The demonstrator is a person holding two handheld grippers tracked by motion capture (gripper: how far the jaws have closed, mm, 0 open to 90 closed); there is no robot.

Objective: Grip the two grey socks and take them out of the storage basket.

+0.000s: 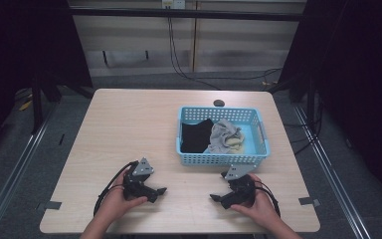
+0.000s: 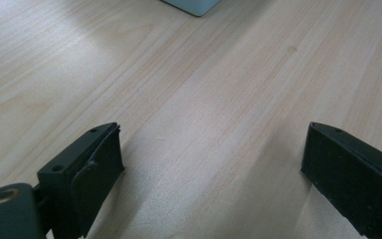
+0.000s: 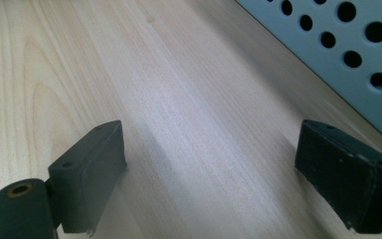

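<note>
While both tools rest low on the wooden table, I have nothing in either one. The left gripper sits at lower left of centre in the high view, the right gripper at lower right of centre, and each stands with its jaws spread wide over bare wood.

The clothes lie in the blue perforated basket, right of centre: a black garment on its left side, a crumpled grey garment touching it in the middle.

My worry is the reach — the basket's near wall stands between my grippers and the cloth, so a low approach would likely shove the light basket across the table. The two garments touch, too; one pinch might drag both out.

The high view gives me the basket's contents and both hands. The right gripper view shows how close that wall runs along its upper right — the left gripper view catches just a basket corner at the top edge.
</note>
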